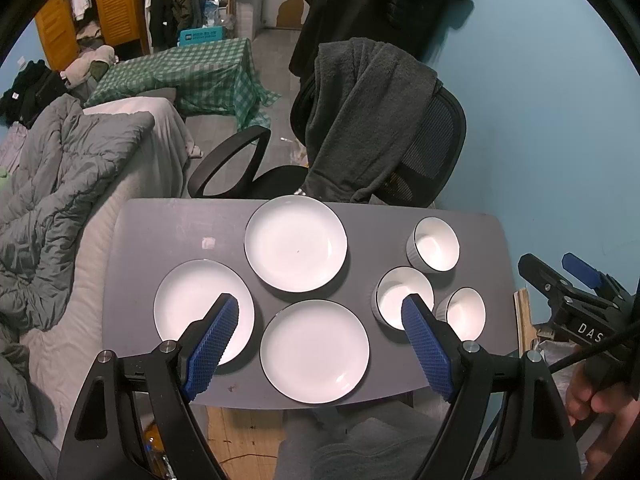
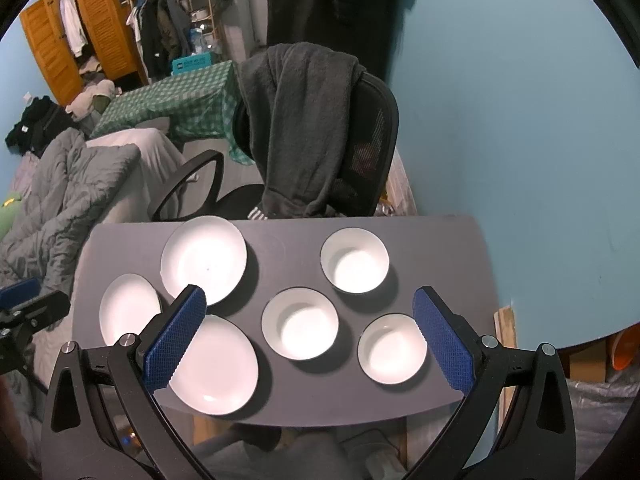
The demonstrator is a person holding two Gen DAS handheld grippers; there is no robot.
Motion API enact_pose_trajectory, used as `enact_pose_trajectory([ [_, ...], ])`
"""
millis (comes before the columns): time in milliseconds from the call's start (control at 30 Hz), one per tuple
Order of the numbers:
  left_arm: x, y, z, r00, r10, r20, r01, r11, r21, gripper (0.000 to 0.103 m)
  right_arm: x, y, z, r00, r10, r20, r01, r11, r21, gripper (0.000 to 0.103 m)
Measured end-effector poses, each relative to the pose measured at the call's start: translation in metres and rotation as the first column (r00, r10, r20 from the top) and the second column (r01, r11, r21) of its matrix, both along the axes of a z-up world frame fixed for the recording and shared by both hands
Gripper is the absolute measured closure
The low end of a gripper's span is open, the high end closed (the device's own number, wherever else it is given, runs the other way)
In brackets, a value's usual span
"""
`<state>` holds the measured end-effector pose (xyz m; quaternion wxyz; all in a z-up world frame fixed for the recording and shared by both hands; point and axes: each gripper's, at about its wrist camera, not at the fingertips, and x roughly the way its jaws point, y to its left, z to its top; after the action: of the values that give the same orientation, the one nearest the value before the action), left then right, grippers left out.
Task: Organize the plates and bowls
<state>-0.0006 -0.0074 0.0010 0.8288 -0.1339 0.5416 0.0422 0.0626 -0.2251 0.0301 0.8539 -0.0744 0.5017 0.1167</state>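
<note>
Crockery is spread singly over the grey table (image 1: 160, 232), and nothing is stacked yet, so the sorting is judged to be at its very beginning. Three white plates are grouped on the left half: the far plate (image 1: 296, 243), the left plate (image 1: 200, 300) and the near plate (image 1: 315, 352), each lying flat and just apart from its neighbours. Three white bowls are gathered on the right half: the far bowl (image 2: 355, 260), the middle bowl (image 2: 300, 323) and the near bowl (image 2: 392, 349), all upright and not touching. This split by kind is probably what allows each side to be handled by its own tool. The left gripper (image 1: 320, 318) is held above the near edge of the table, tilted down toward the plates, its blue pads spread wide with nothing between them. The right gripper (image 2: 310, 312) is likewise held above the bowls, jaws fully apart and empty, with the middle bowl lying between its fingers in the right wrist view. Part of a hand (image 1: 592, 396) is seen on the right gripper's handle. A chair (image 2: 372, 152) draped with a dark garment stands behind the table.
</note>
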Motion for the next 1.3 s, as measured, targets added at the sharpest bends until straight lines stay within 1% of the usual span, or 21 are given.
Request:
enact_pose_trajectory([
  [800,-0.002,0.001,-0.001,1.0,0.006,0.001,-0.006,1.0,-0.004,0.018,0.002,-0.001,-0.001,1.0,0.002,-0.003,-0.002,1.0,-0.001,0.002],
  [1300,-0.007,0.011,-0.004,1.0,0.017,-0.004,-0.017,1.0,-0.02,0.018,-0.003,0.007,-0.004,1.0,0.019,-0.017,-0.019,1.0,0.002,0.002],
])
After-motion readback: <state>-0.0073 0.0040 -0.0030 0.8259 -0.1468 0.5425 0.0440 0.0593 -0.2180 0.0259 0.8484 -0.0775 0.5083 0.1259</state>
